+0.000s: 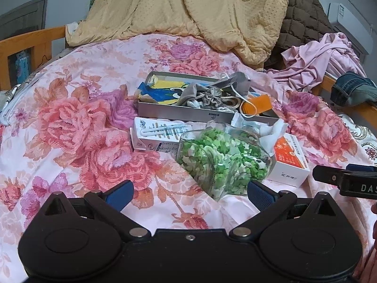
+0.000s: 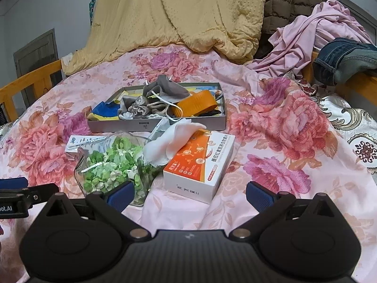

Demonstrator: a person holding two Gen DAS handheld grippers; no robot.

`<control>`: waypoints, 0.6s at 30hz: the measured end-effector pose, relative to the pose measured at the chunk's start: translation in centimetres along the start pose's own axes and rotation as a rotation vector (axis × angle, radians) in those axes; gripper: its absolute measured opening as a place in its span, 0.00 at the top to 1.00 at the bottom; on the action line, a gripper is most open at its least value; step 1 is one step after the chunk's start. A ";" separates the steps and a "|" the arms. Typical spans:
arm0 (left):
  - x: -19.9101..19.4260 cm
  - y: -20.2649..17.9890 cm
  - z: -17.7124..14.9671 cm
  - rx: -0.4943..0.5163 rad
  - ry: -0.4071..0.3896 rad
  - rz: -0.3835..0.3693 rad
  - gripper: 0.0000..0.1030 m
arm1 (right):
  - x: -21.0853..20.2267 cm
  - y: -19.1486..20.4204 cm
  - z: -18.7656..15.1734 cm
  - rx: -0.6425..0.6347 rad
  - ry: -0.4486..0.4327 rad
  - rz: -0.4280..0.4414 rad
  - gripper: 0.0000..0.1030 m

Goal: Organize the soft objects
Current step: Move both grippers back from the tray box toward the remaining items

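A grey metal tray (image 1: 183, 114) (image 2: 122, 125) sits mid-bed, holding a grey drawstring pouch (image 1: 212, 97) (image 2: 137, 110), a grey cloth (image 2: 168, 87), a blue-yellow fabric (image 1: 160, 92) and an orange item (image 1: 258, 103) (image 2: 196, 103). A clear bag of green pieces (image 1: 221, 160) (image 2: 113, 165) lies in front of it, with a white cloth (image 2: 169, 141) beside it. My left gripper (image 1: 189, 194) is open and empty, just short of the bag. My right gripper (image 2: 189, 194) is open and empty near the orange-white box (image 2: 200, 162) (image 1: 291, 160).
A white carton (image 1: 155, 135) lies left of the bag. A yellow quilt (image 1: 188, 11), brown quilted cloth (image 1: 304, 18), pink garment (image 2: 313, 33) and jeans (image 2: 346, 59) pile at the bed's far and right sides. Wooden bed rails (image 1: 28, 47) border it.
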State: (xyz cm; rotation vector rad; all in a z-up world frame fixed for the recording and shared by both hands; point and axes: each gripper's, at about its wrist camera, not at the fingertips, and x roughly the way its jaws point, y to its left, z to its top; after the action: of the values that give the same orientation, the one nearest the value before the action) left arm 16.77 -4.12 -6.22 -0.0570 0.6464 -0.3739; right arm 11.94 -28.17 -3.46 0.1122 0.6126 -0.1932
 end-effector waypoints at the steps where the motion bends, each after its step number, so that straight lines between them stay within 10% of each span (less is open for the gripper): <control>1: 0.1 0.1 0.0 -0.002 0.002 0.004 0.01 | 0.1 0.0 0.0 0.000 0.001 0.002 0.00; 18: 1.7 1.6 0.8 -0.066 -0.008 0.031 0.01 | 1.1 0.7 0.9 -0.021 -0.035 0.041 0.00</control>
State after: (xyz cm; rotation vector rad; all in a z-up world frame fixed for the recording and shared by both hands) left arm 19.04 -3.34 -6.84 -0.1111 0.6514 -0.3218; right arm 13.47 -27.82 -3.36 0.1004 0.5770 -0.1486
